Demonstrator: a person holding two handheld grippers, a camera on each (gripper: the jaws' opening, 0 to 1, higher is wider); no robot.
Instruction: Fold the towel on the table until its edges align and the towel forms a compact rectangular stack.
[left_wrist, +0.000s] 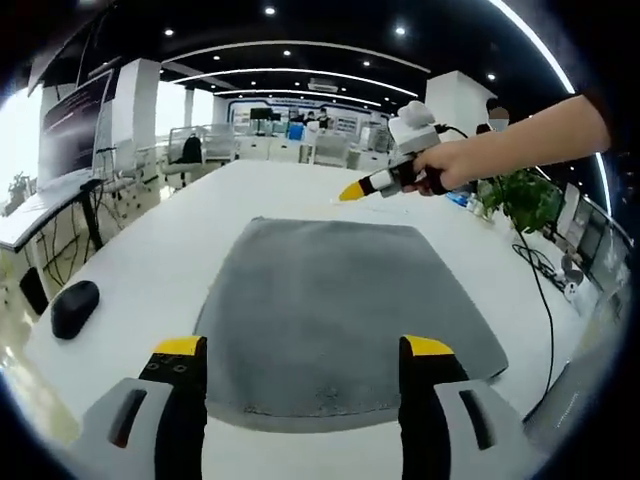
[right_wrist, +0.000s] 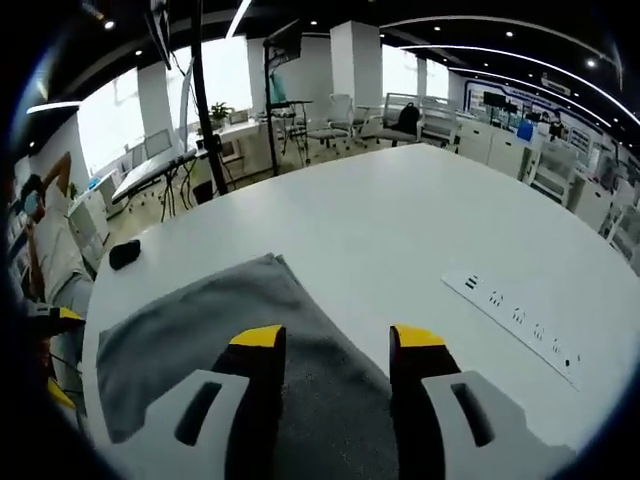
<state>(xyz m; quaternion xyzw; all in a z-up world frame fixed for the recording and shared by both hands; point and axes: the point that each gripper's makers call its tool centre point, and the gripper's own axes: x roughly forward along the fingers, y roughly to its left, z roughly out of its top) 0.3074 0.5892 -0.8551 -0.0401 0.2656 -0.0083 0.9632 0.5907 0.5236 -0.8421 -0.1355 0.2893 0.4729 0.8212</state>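
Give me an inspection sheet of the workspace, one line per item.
Surface: white table, large.
Job's things: grey towel lying flat, unfolded.
Clutter: black mouse near one table edge; white power strip set in the tabletop.
Grippers: left gripper open, over the towel's near edge; right gripper open above the towel.
Cables: black cable hangs off the table edge.
Surroundings: open office, desks, chairs, potted plant.

1. One grey towel (left_wrist: 345, 320) lies on one white table (left_wrist: 270, 190).
2. One black mouse (left_wrist: 74, 307).
3. Two grippers: left gripper (left_wrist: 303, 350), right gripper (right_wrist: 335, 338).
4. One power strip (right_wrist: 520, 320).
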